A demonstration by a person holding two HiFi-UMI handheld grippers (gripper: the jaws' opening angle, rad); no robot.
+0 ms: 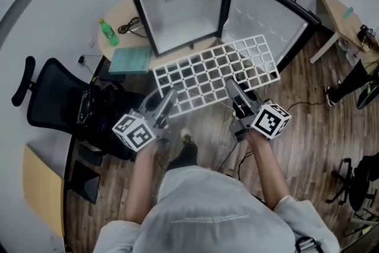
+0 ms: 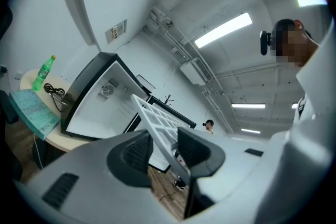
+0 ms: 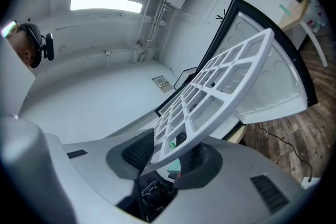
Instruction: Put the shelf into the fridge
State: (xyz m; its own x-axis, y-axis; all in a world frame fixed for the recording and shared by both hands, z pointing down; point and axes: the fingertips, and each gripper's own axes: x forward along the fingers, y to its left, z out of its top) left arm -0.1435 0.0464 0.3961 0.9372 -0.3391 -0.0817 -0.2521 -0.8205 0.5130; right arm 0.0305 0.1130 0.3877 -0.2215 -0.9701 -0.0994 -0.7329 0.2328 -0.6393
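Note:
A white grid shelf (image 1: 216,71) hangs level in the air in front of a small fridge (image 1: 183,9) that stands on a round table with its door (image 1: 260,23) swung open to the right. My left gripper (image 1: 167,99) is shut on the shelf's near left edge. My right gripper (image 1: 233,89) is shut on its near right edge. In the left gripper view the shelf (image 2: 160,120) runs edge-on between the pads of the left gripper (image 2: 165,152), toward the fridge (image 2: 100,107). In the right gripper view the shelf (image 3: 226,76) sits between the pads of the right gripper (image 3: 168,155).
On the round table (image 1: 115,18) left of the fridge lie a green bottle (image 1: 108,32), a coiled cable (image 1: 131,25) and a teal folder (image 1: 130,59). A black office chair (image 1: 53,101) stands at the left. A second table (image 1: 340,9) and a person's legs (image 1: 349,83) are at the right.

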